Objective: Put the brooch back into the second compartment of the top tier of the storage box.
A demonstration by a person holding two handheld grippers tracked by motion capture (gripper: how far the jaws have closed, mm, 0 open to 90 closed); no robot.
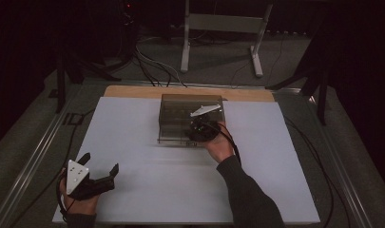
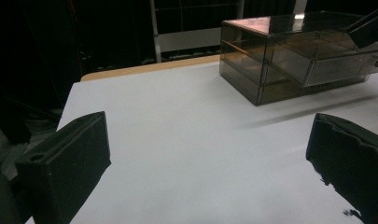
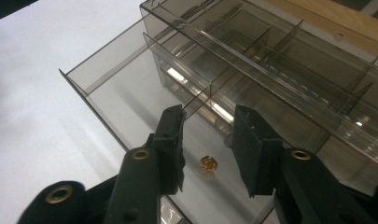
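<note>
From the high view, the smoky clear plastic drawer cabinet (image 1: pixel 192 118) sits toward the far middle of the white-topped bench (image 1: pixel 133 142), and the right hand-held gripper (image 1: pixel 199 129) is parked over its near right part, where a drawer is pulled out toward the person. The left hand-held gripper (image 1: pixel 99 165) sits way off at the near left corner of the bench with its jaws spread and nothing between them. In the left gripper view it's the same story: both black jaws wide apart over bare white bench, cabinet (image 2: pixel 289 56) well off to the far right. The right gripper view is the useful one: the pulled-out clear drawer (image 3: pixel 130 107) has a small golden metal bit (image 3: pixel 208 163) lying on its floor, right in the gap between the jaws of the right hand-held gripper (image 3: pixel 206 140). The jaws are partly apart and the pads aren't touching it. So I'd say the piece has been dropped into the drawer, though it could also be a pick about to start. If it's a drop, the next move is lifting clear without clipping the thin divider, then pushing the drawer shut squarely.
</note>
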